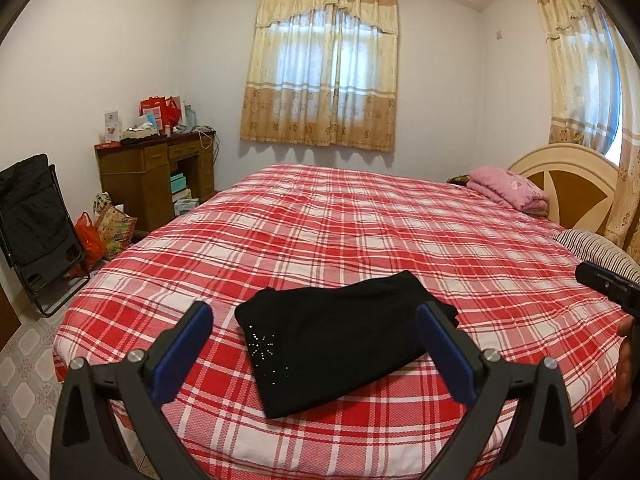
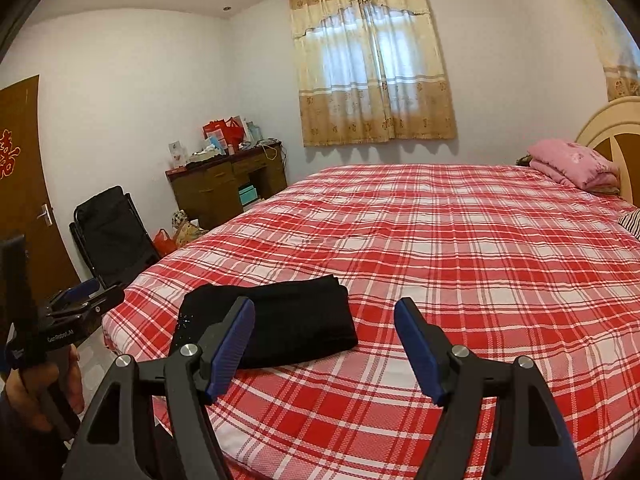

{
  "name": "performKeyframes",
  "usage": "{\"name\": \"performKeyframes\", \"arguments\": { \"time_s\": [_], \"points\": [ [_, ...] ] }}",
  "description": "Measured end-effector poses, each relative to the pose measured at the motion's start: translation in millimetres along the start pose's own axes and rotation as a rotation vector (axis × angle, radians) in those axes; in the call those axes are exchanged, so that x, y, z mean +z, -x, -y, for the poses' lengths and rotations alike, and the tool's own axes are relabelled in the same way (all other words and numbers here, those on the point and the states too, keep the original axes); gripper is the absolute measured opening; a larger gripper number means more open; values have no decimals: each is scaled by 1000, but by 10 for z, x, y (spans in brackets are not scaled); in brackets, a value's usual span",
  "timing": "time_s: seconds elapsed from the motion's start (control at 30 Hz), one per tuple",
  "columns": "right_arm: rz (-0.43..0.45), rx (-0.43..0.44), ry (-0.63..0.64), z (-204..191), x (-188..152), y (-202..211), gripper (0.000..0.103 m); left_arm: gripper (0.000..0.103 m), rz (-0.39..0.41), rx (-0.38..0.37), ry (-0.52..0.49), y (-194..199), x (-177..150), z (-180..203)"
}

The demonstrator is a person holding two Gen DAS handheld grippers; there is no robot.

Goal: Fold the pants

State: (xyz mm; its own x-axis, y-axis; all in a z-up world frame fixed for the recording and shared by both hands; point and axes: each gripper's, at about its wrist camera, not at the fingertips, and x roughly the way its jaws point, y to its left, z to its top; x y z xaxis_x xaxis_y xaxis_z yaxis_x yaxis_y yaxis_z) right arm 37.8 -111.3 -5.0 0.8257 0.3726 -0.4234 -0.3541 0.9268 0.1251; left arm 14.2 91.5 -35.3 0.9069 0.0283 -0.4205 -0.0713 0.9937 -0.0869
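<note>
Folded pants on the checked bed, both grippers spread wide and holding nothing.

The black pants (image 1: 340, 340) lie folded into a compact bundle near the front edge of the red-and-white bed (image 1: 360, 220), and how many layers are in that fold can't be made out; the cloth is too dark. In the right wrist view the near left corner of the bundle is hidden behind a blue finger pad (image 2: 230, 346). The left gripper (image 1: 316, 354) hangs over the pants with its jaws released, pads well apart on either side of the bundle and not pressing on it. The right gripper (image 2: 324, 346) is just as wide open (nothing between its pads but bedcover), with the pants off to its left. In the left wrist view the right gripper is cut off at the right edge. Far right, a pink blanket (image 1: 508, 192) sits folded by the headboard (image 1: 568, 172).
</note>
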Motion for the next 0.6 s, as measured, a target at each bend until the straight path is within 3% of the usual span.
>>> {"name": "performKeyframes", "arguments": {
  "time_s": [0.6],
  "points": [
    [4, 1, 0, -15, -14, 11, 74, 103, -4, -1, -6, 5, 10, 5]
  ]
}}
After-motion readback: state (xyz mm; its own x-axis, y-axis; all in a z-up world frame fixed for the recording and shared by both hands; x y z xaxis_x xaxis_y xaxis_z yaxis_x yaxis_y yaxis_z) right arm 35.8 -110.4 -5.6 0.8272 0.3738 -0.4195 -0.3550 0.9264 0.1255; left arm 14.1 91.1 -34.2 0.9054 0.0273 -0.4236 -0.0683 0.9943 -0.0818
